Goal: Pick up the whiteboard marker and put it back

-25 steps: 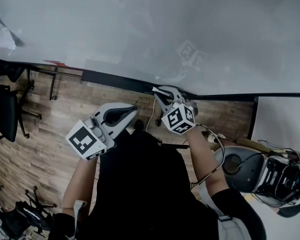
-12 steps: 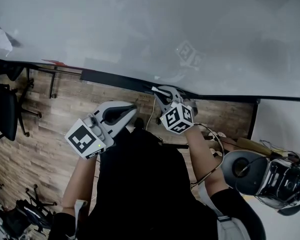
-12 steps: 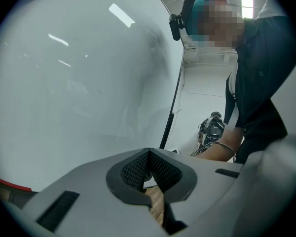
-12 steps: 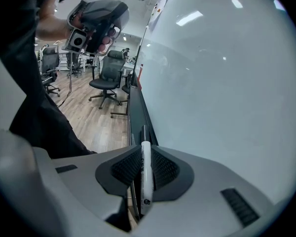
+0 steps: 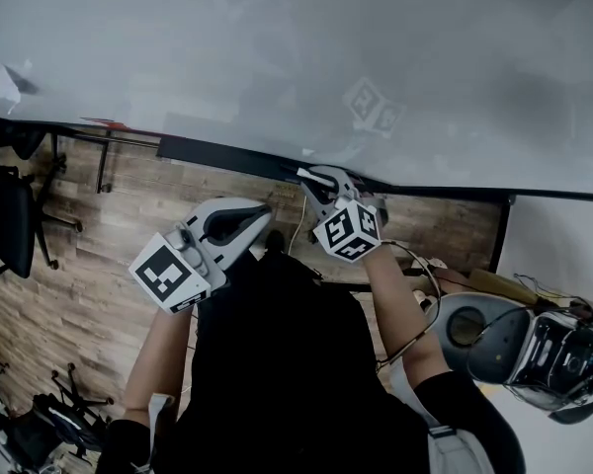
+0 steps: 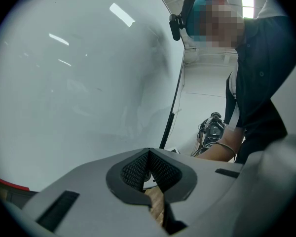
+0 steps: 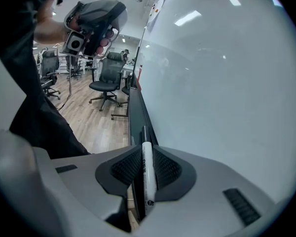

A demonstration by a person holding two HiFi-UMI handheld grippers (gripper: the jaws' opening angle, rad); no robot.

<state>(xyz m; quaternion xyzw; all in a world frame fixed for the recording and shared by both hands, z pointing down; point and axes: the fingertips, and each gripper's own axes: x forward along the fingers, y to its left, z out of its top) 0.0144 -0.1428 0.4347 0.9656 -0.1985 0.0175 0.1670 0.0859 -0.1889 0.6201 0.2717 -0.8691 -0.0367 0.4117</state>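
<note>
In the head view, your right gripper [image 5: 317,182] is up against the lower edge of the whiteboard [image 5: 306,57], right at the black marker tray [image 5: 217,153] that runs along it. A white whiteboard marker [image 5: 309,176] sticks out from its fingers over the tray. Your left gripper [image 5: 259,214] hangs lower and to the left, over the wooden floor [image 5: 89,294], apart from board and tray. A black office chair [image 5: 10,227] stands at the far left.

In the left gripper view, that gripper's fingers [image 6: 133,173] are closed on each other with nothing between them; the left gripper [image 6: 148,155] points along the whiteboard [image 6: 79,83], and your forearm [image 6: 222,149] shows at the right.

In the right gripper view, the right gripper [image 7: 147,169] has its fingers [image 7: 126,169] clamped on the whiteboard marker [image 7: 147,177], one ribbed pad on each side of the white barrel. The marker lies lengthwise in line with the marker tray [image 7: 134,113], its dark far end just above it; whether that end touches the tray you cannot tell from here. The whiteboard [image 7: 217,83] fills the right side. Your left gripper [image 7: 91,21] shows top left, with office chairs [image 7: 106,85] on the wooden floor [image 7: 84,125] behind.
</note>
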